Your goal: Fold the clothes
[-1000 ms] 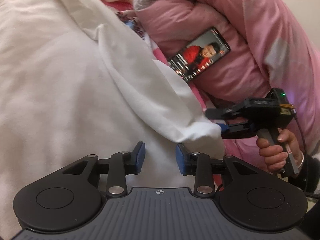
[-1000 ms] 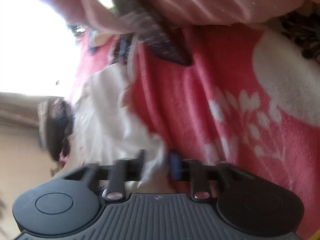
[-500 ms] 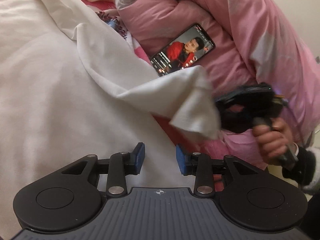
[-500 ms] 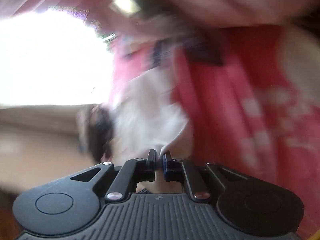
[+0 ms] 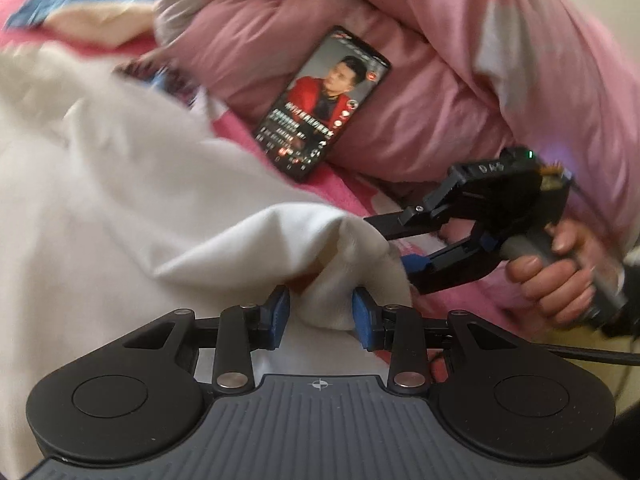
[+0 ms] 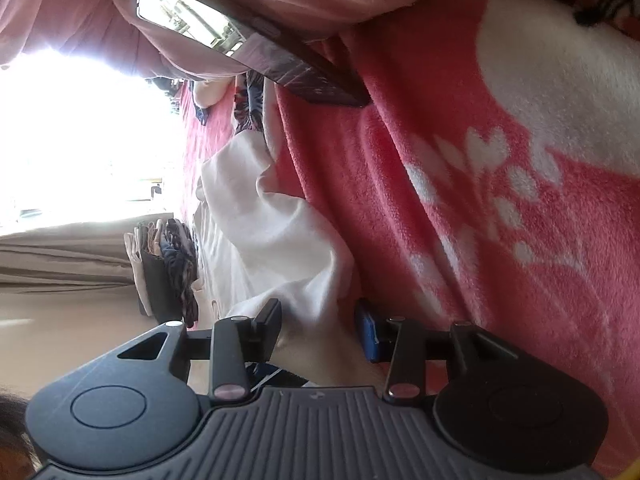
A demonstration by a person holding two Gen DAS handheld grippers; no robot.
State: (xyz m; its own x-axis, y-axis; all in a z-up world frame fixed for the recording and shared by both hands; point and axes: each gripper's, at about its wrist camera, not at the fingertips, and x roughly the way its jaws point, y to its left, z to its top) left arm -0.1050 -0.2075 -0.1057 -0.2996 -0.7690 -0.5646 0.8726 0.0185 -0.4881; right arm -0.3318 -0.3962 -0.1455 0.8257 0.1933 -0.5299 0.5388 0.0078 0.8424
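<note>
Folding has barely begun, by my reading: the white garment [image 5: 100, 208] lies spread over the bed's red blanket [image 6: 460, 240], and only one corner of it [image 5: 332, 268] is bunched up at the near edge, with no clean crease anywhere that I can see. Most of the work is left: squaring the cloth, laying it over itself, smoothing it.

My left gripper [image 5: 320, 316] has its jaws apart with that bunched corner sitting between them, not pinched. My right gripper [image 5: 404, 248], seen from the left camera just beside the corner, also stands with jaws apart; they have just been opening, and in its own view white cloth lies loosely between them [image 6: 316, 328] without either pad pressing on it. A phone [image 5: 324, 104] rests against the pink duvet [image 5: 460, 80] beyond the garment, well clear of both grippers.

Against the frame half a second back, the corner that my right gripper held lifted off the bed has come down and now sits at the left jaws. A second ago the left jaws had nothing between them.
</note>
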